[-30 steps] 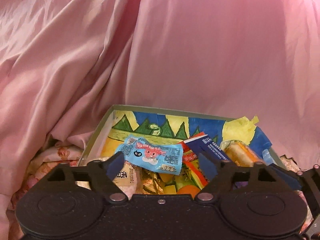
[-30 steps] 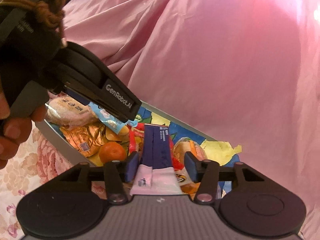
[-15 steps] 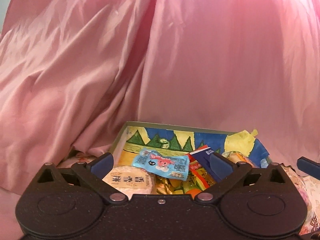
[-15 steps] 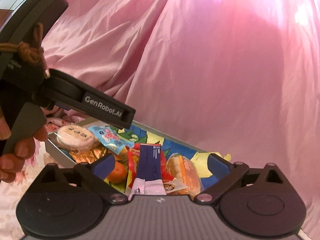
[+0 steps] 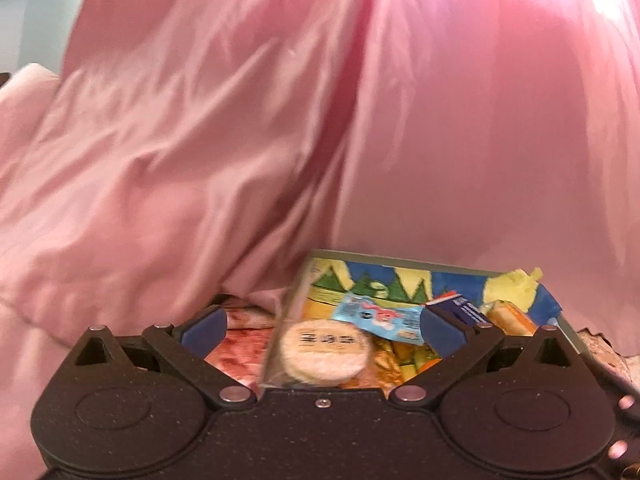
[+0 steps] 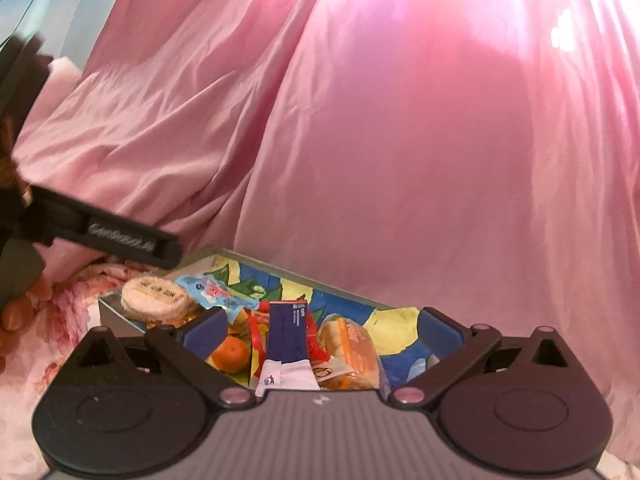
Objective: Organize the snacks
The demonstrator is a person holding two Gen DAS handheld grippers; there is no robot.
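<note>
Snacks are lying piled in one open box (image 6: 120, 312) whose inner walls are showing a painted scene of green hills, blue sky and yellow patches. That box is sitting on a floral-printed cloth (image 6: 68, 304), pink and white, which is covering the surface under it. Behind and around the box, a glossy pink fabric (image 6: 400, 140) is rising in heavy folds and filling most of both views; a strip of pale blue wall (image 5: 36, 12) is showing at the upper left.

Counting what is showing in the box: one round white rice cracker in clear wrap (image 6: 156, 294) (image 5: 324, 350) at the near left corner, one light blue packet with a pink cartoon figure (image 6: 216, 292) (image 5: 380, 314) resting just beside it, one orange fruit (image 6: 230, 354), one dark blue and white sachet (image 6: 286, 340) lying across red wrappers, and one bun in an orange-printed bag (image 6: 352, 346). Gold foil wrappers under the cracker are too jumbled to count.

Two grippers are working here. Left gripper (image 5: 322, 326) is standing spread wide, holding nothing, just short of the box. Right gripper (image 6: 322, 326) is likewise standing spread wide, pinching nothing, with the sachet lying free below it.
</note>
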